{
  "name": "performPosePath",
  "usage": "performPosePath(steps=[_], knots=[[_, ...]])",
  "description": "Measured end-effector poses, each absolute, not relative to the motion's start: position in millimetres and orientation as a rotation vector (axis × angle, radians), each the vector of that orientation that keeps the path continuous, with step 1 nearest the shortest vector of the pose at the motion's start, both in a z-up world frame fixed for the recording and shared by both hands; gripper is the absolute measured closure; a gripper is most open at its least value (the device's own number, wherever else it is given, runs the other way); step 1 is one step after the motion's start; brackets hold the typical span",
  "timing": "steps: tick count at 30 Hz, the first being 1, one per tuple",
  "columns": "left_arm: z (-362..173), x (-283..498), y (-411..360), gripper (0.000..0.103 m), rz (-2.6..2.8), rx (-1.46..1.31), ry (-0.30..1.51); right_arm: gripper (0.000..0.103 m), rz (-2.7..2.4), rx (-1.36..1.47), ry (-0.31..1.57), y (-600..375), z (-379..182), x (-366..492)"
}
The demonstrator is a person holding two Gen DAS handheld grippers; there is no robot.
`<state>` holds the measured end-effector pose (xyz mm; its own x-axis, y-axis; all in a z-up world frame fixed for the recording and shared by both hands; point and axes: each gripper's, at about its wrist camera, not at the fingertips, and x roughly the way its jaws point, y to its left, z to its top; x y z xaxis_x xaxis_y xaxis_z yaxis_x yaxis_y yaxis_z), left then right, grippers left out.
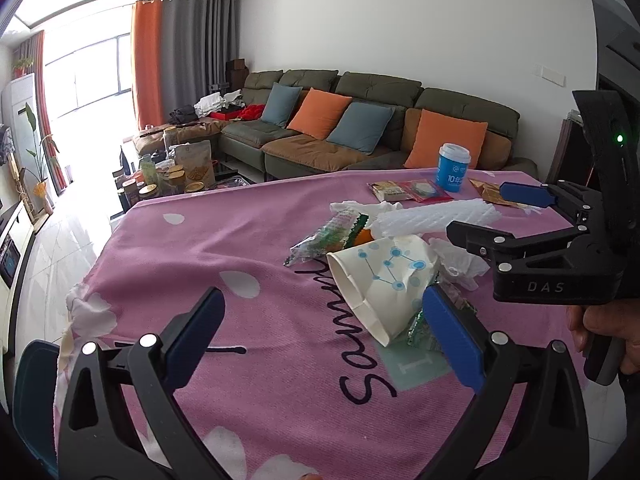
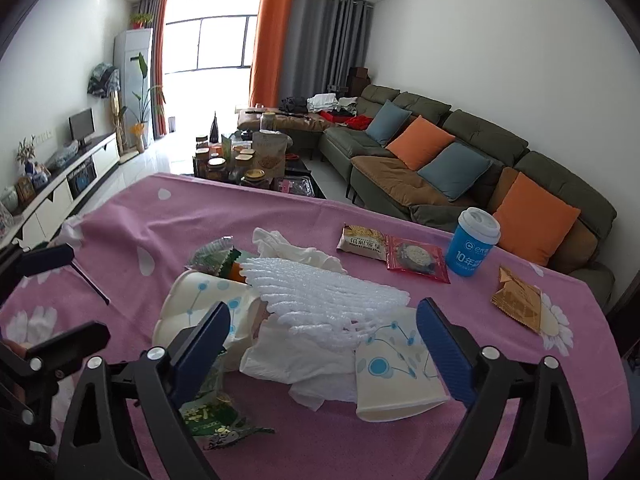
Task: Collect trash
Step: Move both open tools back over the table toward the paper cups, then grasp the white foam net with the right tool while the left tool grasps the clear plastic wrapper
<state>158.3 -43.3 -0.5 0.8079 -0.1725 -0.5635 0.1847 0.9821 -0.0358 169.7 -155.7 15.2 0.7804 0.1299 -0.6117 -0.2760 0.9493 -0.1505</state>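
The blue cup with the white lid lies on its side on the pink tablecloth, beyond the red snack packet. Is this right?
Not quite. The blue cup with the white lid stands upright, not on its side, as the right wrist view shows. It is on the pink tablecloth, beyond the red snack packet.

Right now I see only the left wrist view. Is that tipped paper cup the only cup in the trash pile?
Observer: No. The right wrist view shows a second, flattened paper cup lying beside the crumpled tissue.
Operator: Anything in the room I'm missing?
Observer: Yes, a dark television stands on the low cabinet along the left wall.
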Motion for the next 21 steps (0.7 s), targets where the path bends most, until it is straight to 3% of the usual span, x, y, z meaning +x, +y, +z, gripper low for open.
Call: performPosePath(steps=[3, 6, 8, 10, 14, 21], knots=[[-2.1, 163.1, -38.3, 0.006, -0.186, 0.010, 0.607, 0.025, 0.204, -0.291, 0.657, -152.2, 8.2, 177.7], [-5.0, 166.7, -37.4, 0.006, -0.189, 0.002, 0.616, 0.037, 0.195, -0.338, 0.661, -150.3, 5.3, 181.7], [-5.1, 171.9, -37.7, 0.006, -0.193, -0.003, 0.620, 0.053, 0.198, -0.353, 0.669, -149.7, 4.0, 184.3], [-4.3, 176.8, -38.3, 0.006, -0.195, 0.000, 0.613, 0.059, 0.198, -0.362, 0.671, -149.7, 3.5, 185.7], [-2.9, 188.1, -35.7, 0.006, -0.194, -0.010, 0.614, 0.091, 0.217, -0.359, 0.693, -151.8, 1.4, 187.6], [2.0, 212.4, -36.3, 0.006, -0.203, 0.002, 0.606, 0.096, 0.238, -0.275, 0.683, -163.1, 8.0, 186.6]])
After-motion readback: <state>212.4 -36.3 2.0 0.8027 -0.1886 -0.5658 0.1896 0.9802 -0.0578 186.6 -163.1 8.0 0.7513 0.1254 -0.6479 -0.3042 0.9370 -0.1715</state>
